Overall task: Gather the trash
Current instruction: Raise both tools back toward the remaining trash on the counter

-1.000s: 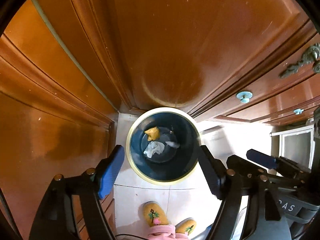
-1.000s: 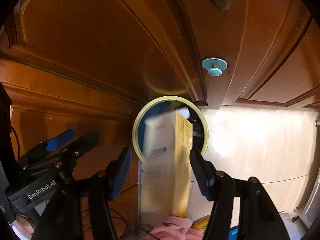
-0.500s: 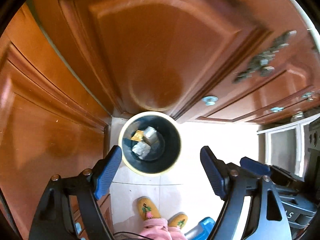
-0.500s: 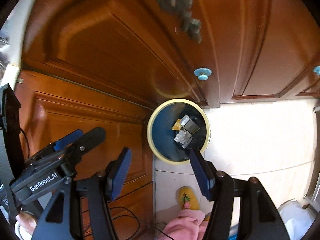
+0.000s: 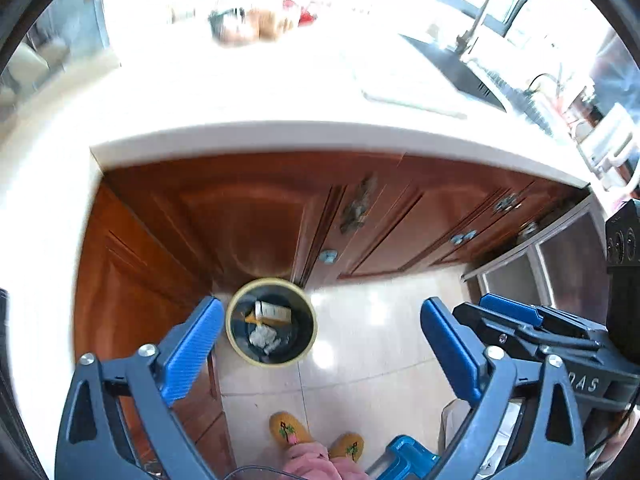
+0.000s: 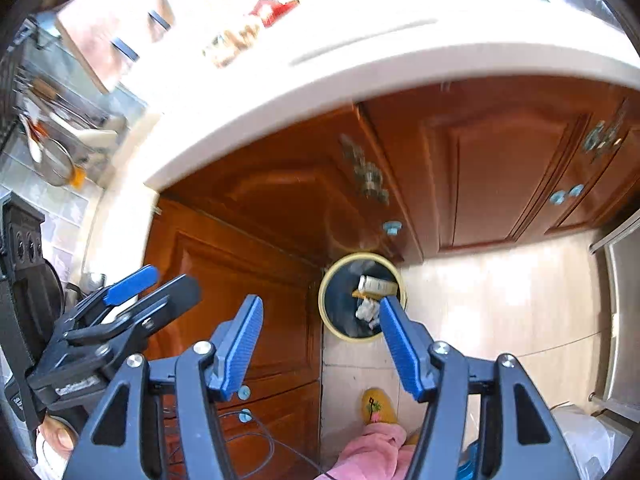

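The left hand-held gripper (image 5: 320, 344) hangs high above the floor with its jaws still opening and nothing between them. The right hand-held gripper (image 6: 320, 344) is spread too, its blue pads gripping nothing. Far below, the trash bin (image 5: 236, 340) stands on the tiled floor (image 5: 372, 344) in the corner of the wooden cabinets (image 5: 248, 216). Inside lie a cream carton (image 5: 274, 312) and crumpled paper (image 5: 264, 338). The white surface (image 5: 280, 136) runs above the cabinets.

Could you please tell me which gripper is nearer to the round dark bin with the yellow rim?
Neither clearly. The left gripper and right gripper, both empty, hang high above the bin at similar heights.
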Tool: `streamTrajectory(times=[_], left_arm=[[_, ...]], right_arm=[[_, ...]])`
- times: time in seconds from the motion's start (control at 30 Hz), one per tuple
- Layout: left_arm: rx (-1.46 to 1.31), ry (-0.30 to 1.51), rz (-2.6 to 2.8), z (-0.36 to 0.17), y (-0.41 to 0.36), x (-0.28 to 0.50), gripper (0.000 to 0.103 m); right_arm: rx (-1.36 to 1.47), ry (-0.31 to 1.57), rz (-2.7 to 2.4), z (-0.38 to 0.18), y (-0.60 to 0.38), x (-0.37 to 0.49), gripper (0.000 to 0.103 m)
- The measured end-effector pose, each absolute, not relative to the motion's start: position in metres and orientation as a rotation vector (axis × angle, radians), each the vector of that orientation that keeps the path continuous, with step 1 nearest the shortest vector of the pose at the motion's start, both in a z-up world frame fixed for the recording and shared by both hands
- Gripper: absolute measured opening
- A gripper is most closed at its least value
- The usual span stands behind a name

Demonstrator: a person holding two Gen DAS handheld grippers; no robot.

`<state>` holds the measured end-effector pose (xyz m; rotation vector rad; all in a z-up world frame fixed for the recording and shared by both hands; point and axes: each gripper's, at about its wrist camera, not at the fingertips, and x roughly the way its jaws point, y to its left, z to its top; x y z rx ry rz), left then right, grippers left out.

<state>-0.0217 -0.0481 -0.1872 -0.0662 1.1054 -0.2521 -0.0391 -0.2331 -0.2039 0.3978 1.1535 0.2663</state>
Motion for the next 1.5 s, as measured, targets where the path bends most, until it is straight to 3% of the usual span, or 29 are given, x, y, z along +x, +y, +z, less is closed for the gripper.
streamTrajectory(times=[0.33,0.8,1.33,1.5], left_arm=[[-0.060,0.973,-0.279,-0.081,-0.035,-0.026,0.098],[0.007,0.813,-0.302,-0.003,-0.021,-0.001,0.102],[-0.078,0.878,-0.172,-0.015,0.019,0.074,0.102],[-0.055,0.903,-0.113,-0.032,0.014,0.127,0.093]], right_arm=[[0.383,1.029,0.285,-0.109,-0.231,-0.050,0.061],[0.333,0.911,0.246,-0.029,-0.209,-0.028,0.061],[0.246,0.877,0.316,-0.013,-0.178,0.051,0.061],[0.233,0.913,0.365,-0.027,-0.178,0.115,0.061]])
